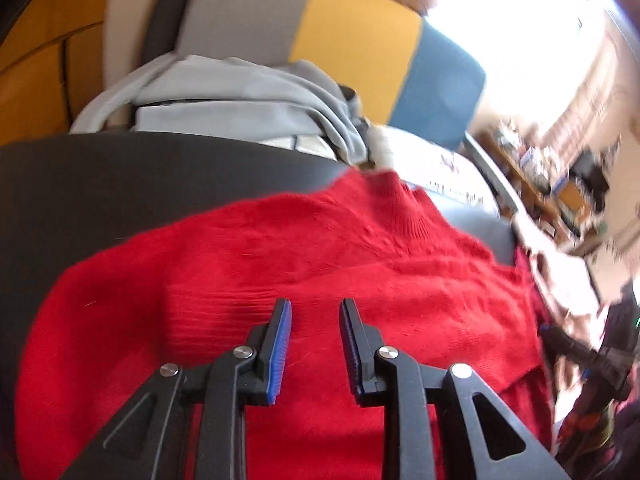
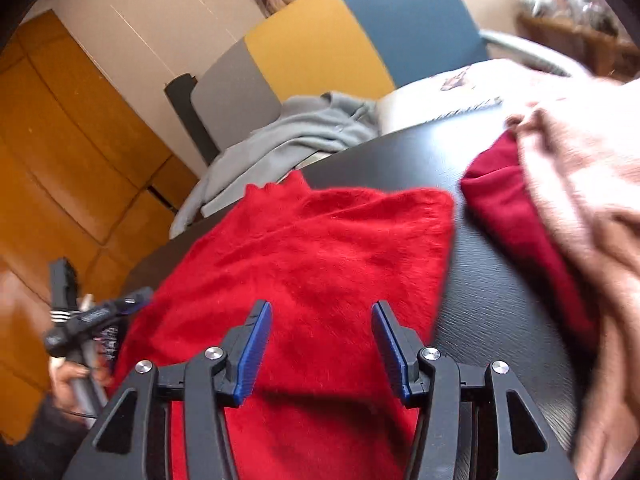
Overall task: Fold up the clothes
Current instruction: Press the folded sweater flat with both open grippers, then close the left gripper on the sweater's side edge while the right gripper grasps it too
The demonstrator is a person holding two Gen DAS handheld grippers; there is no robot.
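Observation:
A fuzzy bright red sweater lies on the black table, its ribbed neck toward the far edge. In the right wrist view the red sweater looks folded into a rough rectangle. My left gripper is open and empty, hovering just above the sweater's middle. My right gripper is open wider and empty, above the sweater's near part. The left gripper also shows at the left edge of the right wrist view, held by a hand.
A dark red garment and a pink knit garment lie on the table's right side. A grey hoodie rests on a grey, yellow and blue chair behind the table. Wooden cabinets stand to the left.

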